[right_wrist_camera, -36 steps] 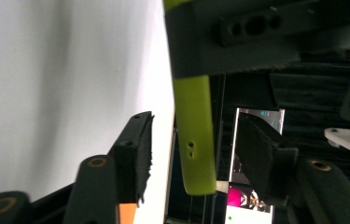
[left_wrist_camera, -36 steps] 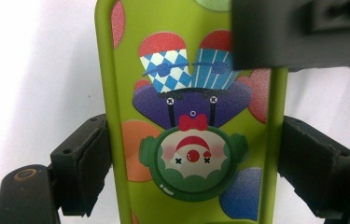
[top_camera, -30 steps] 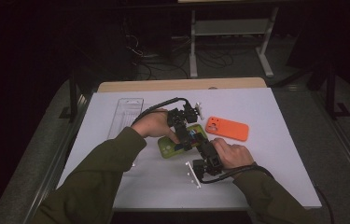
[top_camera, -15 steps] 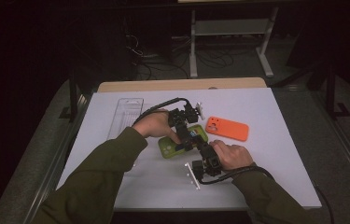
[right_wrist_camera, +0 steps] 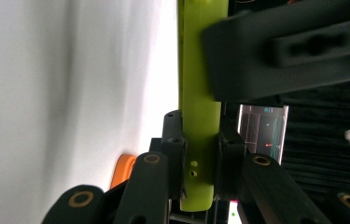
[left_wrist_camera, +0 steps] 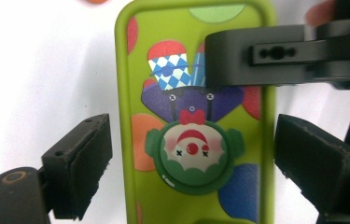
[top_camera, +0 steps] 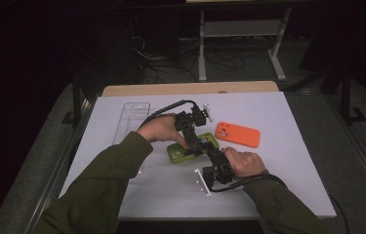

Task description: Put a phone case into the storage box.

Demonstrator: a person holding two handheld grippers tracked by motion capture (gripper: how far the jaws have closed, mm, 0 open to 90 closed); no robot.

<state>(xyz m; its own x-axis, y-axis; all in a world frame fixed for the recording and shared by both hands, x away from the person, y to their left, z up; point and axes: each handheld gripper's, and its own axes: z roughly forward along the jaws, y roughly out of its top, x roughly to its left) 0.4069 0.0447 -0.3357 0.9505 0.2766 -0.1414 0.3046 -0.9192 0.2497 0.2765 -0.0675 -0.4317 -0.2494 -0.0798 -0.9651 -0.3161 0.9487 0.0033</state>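
Observation:
A lime-green phone case with a clown picture lies in the middle of the white table. My left gripper hangs over it, open, with one pad on each side of the case and a gap at both. My right gripper is shut on one end of the green case, seen edge-on. In the high view the left gripper comes from the far side and the right gripper from the near side. The right gripper's jaw crosses the top right of the left gripper view.
An orange phone case lies just right of the green one, and its corner shows in the right gripper view. A clear plastic package lies at the table's left. Dark floor, cables and a stand are beyond the far edge.
Hardly anything moved. The right hand has shifted slightly at the green case; the left gripper stays over it.

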